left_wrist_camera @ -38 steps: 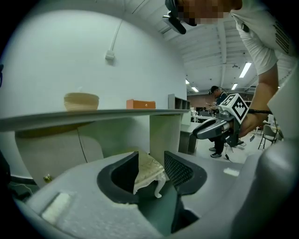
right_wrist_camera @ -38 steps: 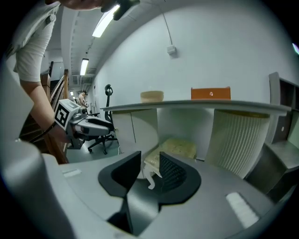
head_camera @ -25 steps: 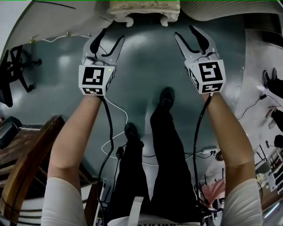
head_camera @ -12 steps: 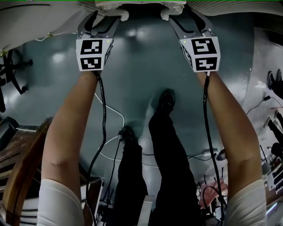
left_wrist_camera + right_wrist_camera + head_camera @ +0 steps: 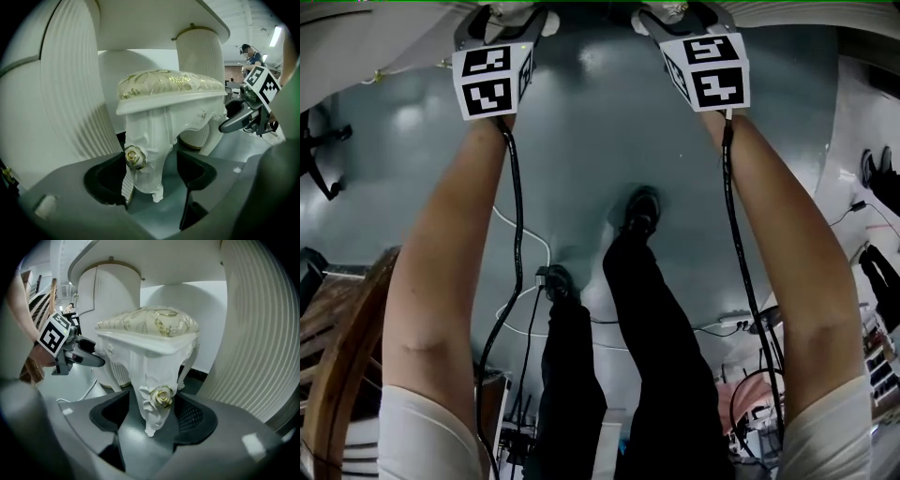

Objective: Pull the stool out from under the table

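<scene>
The stool, white and carved, with a cream cushion patterned in gold, stands on the floor under the white worktop. A ribbed white pedestal of the worktop rises close on each side of the stool. Each front corner leg of the stool bears a gold rose.

The left tool reaches around the stool's one front leg. Its jaws have just been opening and stand wide, with the leg between them nearer the left-hand pad, and no clear press on it. The right tool sits at the stool's other front leg. Its jaws have also just been opening and stand wide, with the leg between them and a gap on either side.

Back from the stool, the person's bare forearms lead to both tools. Farther from the stool, dark-trousered legs and shoes stand on the grey-green floor among loose cables.
</scene>
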